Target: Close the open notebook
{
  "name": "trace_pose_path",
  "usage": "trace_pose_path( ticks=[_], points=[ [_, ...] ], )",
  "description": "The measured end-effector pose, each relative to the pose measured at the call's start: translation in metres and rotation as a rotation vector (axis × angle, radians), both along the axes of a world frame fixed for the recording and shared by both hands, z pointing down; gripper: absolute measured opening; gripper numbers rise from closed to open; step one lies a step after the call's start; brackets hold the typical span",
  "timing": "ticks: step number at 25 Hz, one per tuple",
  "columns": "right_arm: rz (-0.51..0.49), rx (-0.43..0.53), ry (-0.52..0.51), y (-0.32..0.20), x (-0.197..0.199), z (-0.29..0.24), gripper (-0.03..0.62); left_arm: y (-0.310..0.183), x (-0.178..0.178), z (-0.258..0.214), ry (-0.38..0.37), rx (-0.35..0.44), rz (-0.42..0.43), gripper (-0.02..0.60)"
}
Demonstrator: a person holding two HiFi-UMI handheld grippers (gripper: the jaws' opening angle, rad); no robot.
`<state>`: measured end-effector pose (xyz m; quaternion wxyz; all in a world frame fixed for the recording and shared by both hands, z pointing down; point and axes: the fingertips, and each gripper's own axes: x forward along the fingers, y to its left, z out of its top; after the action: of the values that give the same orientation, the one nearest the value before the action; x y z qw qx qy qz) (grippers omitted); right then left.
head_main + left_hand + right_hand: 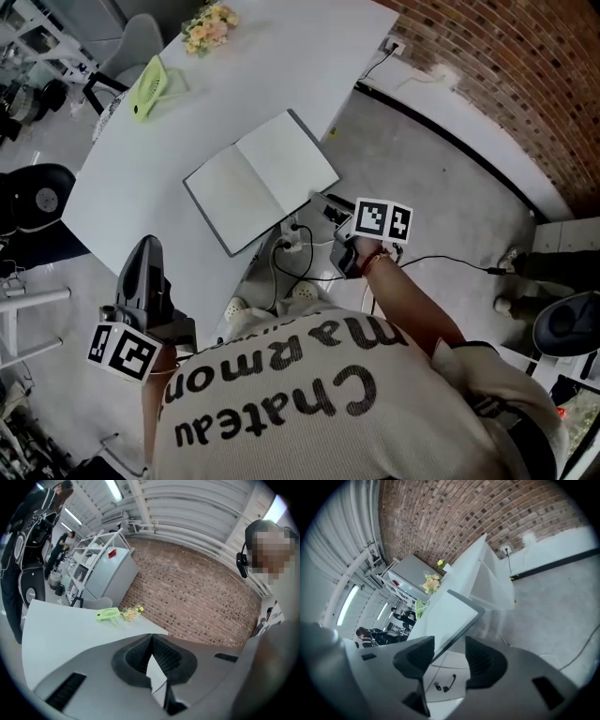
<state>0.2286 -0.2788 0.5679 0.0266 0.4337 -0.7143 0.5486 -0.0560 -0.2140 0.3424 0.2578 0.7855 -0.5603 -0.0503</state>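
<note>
Notebook (261,180) lies open flat near the surface's (281,66) front edge. Right gripper (325,204) sits at its near-right corner, fingers (485,660) wide apart, nothing gripped. Left gripper (145,251) is well apart, fingers pinched together, empty. Best bet: catch the rt cover edge, lift & fold it over w/o dragging the book.

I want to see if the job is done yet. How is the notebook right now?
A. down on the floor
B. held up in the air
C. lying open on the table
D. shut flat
C: the notebook lies flat on the white table with both blank pages showing.
</note>
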Motion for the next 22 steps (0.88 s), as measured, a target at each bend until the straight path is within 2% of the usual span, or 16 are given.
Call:
trace_pose_path(
  ticks=[5,10,17,22],
  points=[
    [-0.021,-0.036,-0.069,-0.008,-0.002,0.011,0.214,0.004,0.001,-0.002,-0.053,-0.015,-0.038,0.0],
    [-0.052,-0.036,-0.091,-0.014,-0.011,0.015,0.204,0.009,-0.005,0.007,-0.048,-0.041,-0.09,0.0],
    [-0.073,-0.048,-0.079,-0.02,-0.006,0.019,0.209,0.003,0.0,0.002,-0.058,-0.031,-0.089,0.0],
    [-0.06,-0.022,-0.104,-0.02,-0.009,0.014,0.173,0.001,0.002,0.001,-0.063,-0.033,-0.083,0.0]
  ],
)
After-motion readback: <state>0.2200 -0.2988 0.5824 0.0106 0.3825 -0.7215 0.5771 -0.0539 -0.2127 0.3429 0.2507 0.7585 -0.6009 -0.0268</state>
